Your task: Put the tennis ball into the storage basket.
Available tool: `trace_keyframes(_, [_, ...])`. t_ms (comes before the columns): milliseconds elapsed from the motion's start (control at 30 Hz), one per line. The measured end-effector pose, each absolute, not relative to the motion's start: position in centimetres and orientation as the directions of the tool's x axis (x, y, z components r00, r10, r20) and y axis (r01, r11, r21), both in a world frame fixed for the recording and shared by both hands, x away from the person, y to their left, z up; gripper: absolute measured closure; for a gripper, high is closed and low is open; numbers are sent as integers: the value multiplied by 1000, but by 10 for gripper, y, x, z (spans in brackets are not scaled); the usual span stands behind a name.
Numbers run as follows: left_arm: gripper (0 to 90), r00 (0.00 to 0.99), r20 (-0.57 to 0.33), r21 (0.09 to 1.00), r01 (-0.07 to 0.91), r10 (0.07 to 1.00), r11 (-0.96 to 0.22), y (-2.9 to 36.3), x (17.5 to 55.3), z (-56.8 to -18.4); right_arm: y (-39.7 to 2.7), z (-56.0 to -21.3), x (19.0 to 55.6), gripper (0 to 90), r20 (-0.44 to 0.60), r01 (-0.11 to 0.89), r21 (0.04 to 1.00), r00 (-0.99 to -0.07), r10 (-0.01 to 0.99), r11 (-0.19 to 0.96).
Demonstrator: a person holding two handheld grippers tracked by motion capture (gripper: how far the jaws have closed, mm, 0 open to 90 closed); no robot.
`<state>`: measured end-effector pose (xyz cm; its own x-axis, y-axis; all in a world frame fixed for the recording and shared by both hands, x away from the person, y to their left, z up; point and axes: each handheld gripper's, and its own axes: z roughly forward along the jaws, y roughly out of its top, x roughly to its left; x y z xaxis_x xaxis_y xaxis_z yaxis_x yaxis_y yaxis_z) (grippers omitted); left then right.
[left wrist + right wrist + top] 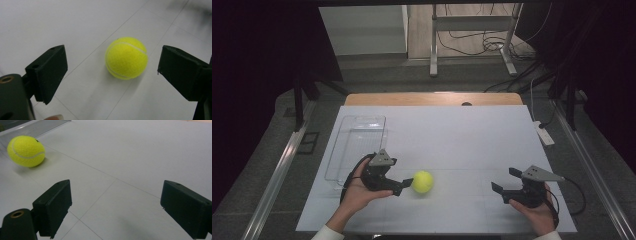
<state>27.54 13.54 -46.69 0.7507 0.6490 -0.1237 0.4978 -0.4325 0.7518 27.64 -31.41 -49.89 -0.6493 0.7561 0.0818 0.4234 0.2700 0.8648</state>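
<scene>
A yellow-green tennis ball (422, 182) rests on the white table top (462, 145), left of centre and near the front. My left gripper (401, 179) is open just left of the ball. In the left gripper view the ball (126, 58) lies a little beyond the tips, in line with the gap of the open left gripper (113, 56), touching neither jaw. Held at the front right, my right gripper (505, 180) is open and points left toward the ball. In the right gripper view the open right gripper (117, 187) holds nothing, and the ball (26, 151) sits far off at the upper left.
A clear plastic tray (357, 145) lies along the table's left side, just behind my left hand. A white power strip (543, 132) lies on the floor past the table's right edge. A metal stand (472, 40) and cables are on the floor beyond the far edge.
</scene>
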Motion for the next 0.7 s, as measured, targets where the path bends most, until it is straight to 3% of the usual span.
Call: trace_keyframes(700, [76,767,-132,724,507,627,-467,118,288,-467,-314,-499,276,101,79,423,864,-649,757,273])
